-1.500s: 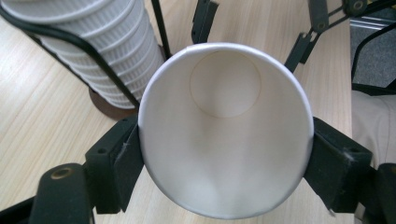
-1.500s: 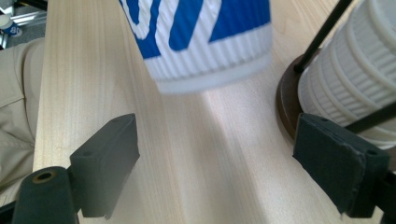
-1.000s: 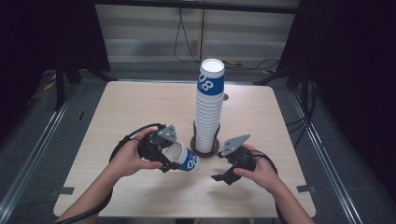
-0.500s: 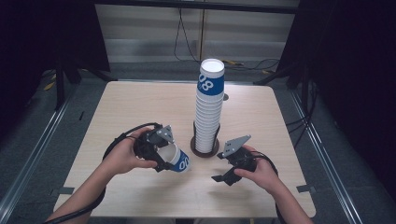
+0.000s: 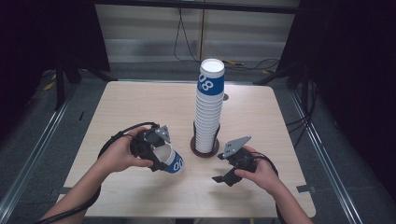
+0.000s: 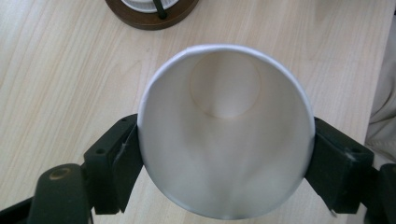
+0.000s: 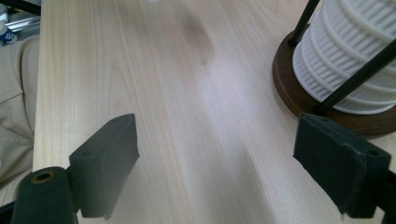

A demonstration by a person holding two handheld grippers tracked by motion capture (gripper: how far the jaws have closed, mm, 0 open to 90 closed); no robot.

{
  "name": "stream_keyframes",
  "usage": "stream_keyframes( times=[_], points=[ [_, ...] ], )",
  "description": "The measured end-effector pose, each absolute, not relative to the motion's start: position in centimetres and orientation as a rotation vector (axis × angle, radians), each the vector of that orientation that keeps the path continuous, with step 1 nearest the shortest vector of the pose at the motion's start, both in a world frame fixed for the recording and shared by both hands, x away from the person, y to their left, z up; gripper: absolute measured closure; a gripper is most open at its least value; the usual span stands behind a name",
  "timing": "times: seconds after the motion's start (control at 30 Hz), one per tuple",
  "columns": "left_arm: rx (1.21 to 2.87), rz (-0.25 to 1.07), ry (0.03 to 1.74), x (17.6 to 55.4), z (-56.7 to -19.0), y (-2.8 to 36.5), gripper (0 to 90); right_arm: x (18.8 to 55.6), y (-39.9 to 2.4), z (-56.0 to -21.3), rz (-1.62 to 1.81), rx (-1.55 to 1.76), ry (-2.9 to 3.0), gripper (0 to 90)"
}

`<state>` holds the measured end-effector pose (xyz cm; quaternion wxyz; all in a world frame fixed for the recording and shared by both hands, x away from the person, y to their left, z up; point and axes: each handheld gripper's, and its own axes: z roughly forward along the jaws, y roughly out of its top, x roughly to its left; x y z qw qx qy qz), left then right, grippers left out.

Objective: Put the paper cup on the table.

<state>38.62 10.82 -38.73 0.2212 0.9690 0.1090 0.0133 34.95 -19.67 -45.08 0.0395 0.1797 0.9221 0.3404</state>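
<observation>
Left hand-held gripper [image 6: 224, 154] clamps the cup [image 6: 224, 140], its blue print seemingly high-view-only; right hand-held gripper [image 7: 229, 168] gapes.

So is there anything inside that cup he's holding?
Empty. The left gripper view looks straight into the paper cup and shows its bare white walls and bottom, with the left gripper clamped on its sides.

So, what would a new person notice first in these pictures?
The tall stack of cups in its round wooden holder at the table's middle stands out. Near it, the left gripper clamps a single paper cup, while the right gripper is open.
</observation>
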Motion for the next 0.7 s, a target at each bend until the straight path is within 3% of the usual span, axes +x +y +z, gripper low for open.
stream_keyframes(
  times=[0.7],
  points=[
    [2.741, -0.057, 0.289, 38.9, -40.3, 9.6, 19.1, 35.1, -19.6, -45.3, 1.059, 0.55, 2.837, 13.0]
  ],
)
